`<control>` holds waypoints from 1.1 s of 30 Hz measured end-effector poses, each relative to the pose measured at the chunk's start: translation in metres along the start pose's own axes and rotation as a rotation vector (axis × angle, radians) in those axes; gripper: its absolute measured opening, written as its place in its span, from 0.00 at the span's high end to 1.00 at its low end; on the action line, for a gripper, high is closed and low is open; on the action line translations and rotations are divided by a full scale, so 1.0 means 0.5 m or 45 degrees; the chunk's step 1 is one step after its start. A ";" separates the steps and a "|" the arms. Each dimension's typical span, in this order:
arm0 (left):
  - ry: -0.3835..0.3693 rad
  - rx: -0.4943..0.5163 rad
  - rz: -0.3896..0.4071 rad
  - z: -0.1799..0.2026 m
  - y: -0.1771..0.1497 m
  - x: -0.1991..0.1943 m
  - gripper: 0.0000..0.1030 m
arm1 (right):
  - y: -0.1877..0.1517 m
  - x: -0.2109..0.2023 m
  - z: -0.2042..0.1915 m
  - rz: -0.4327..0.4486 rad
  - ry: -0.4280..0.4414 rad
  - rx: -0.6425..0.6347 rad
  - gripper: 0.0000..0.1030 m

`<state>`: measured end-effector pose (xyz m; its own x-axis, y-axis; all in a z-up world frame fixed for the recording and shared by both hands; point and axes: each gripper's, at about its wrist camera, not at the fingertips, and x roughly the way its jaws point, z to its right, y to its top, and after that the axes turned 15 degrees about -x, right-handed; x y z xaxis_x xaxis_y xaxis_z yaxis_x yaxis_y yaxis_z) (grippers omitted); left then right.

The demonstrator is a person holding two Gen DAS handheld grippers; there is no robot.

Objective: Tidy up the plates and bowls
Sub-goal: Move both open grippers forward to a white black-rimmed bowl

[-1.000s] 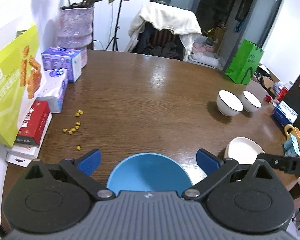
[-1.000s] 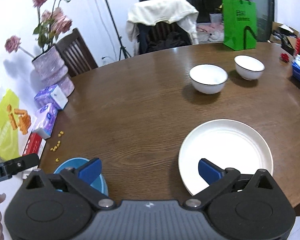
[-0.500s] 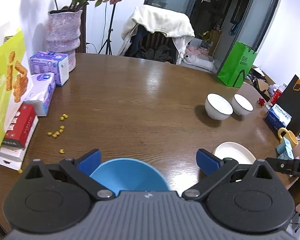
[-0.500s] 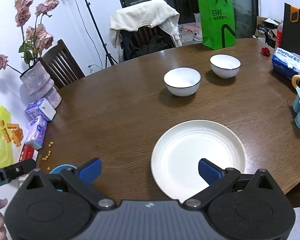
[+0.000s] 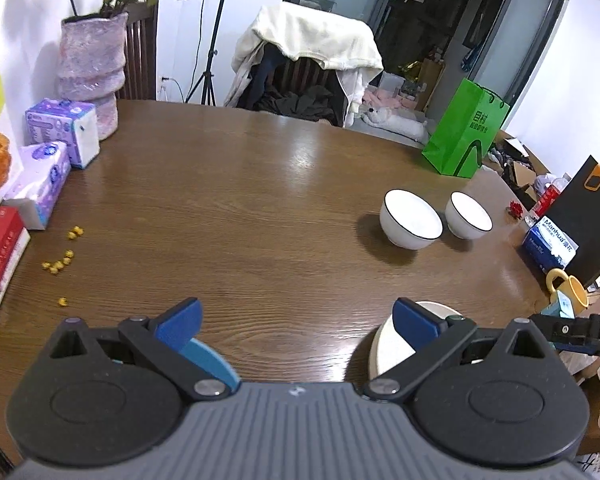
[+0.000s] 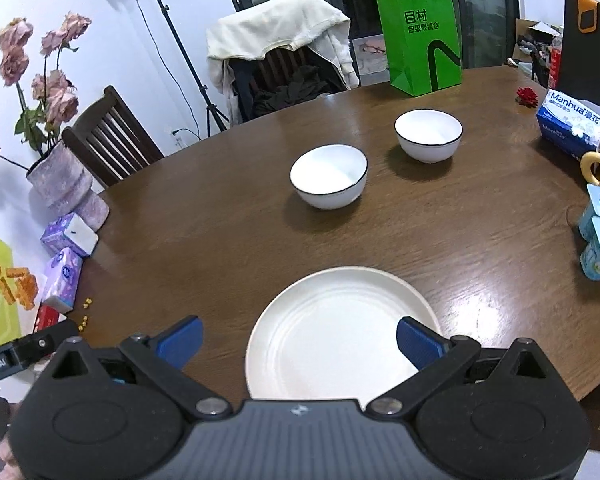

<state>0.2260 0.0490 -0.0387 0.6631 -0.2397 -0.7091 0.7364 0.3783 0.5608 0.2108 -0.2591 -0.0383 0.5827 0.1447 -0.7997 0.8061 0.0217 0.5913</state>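
Round dark wooden table (image 5: 260,208), glossy with visible grain, in a lived-in room. Along its left edge sit a mottled pink vase of faded roses (image 5: 90,68), purple tissue packs (image 5: 62,136) and scattered yellow crumbs (image 5: 60,264). A chair draped in a cream jacket (image 5: 312,48) stands behind the far edge, and a green paper bag (image 5: 466,132) stands on the far right part.

Only the left wrist view catches the blue bowl (image 5: 210,358), just a sliver at the near edge under the left gripper (image 5: 296,320), fingers spread wide, empty. Only the right view shows the whole cream ridged plate (image 6: 340,332), flat at the near edge below the right gripper (image 6: 298,338), also wide open, gripping nothing. Two white ceramic bowls with thin black rims (image 6: 329,176) sit apart toward the far right, smooth and round.
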 end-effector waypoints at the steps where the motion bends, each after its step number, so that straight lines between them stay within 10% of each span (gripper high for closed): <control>1: -0.002 -0.006 -0.010 0.008 0.001 0.007 0.00 | 0.002 0.003 0.011 -0.006 0.001 0.001 0.00; 33: 0.013 0.098 -0.053 0.277 0.065 0.257 0.00 | 0.121 0.125 0.298 -0.018 -0.100 0.025 0.01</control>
<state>0.3536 -0.0932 -0.0527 0.6308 -0.2446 -0.7363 0.7715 0.2983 0.5619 0.3116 -0.3963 -0.0679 0.5772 0.0667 -0.8139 0.8156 0.0035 0.5786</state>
